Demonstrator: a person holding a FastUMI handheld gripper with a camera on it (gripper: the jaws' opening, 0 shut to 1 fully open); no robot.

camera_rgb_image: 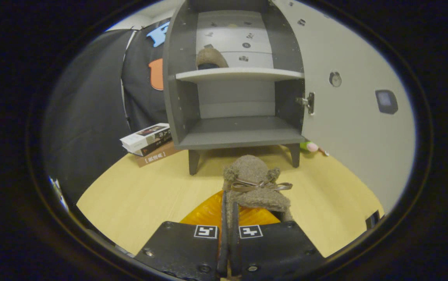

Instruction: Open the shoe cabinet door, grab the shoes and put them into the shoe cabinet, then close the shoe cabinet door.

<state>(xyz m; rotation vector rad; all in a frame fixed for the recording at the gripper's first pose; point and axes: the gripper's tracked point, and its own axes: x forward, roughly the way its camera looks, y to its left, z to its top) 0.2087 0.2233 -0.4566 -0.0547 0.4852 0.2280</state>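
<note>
Two shoes are showing. One fuzzy brown shoe, with a thin ribbon bow across its top, is sitting just ahead of the gripper, in front of the cabinet's legs. The gripper's two fingers are standing almost together, with only a narrow slit between them, and they are pinching the near edge of this shoe. The second shoe of the same brown colour is lying on the upper shelf of the shoe cabinet, far from the fingers.

The one grey cabinet is standing on short legs on the light wooden table. Its door is swung wide open to the right, with one metal hinge showing on its inner edge. The lower shelf is holding nothing.

An orange ribbed thing is lying under the fingers, beside the near shoe. To the left of the cabinet three books are lying in one stack. On the right, behind the cabinet's right leg, one small pink and green object is lying on the table.
</note>
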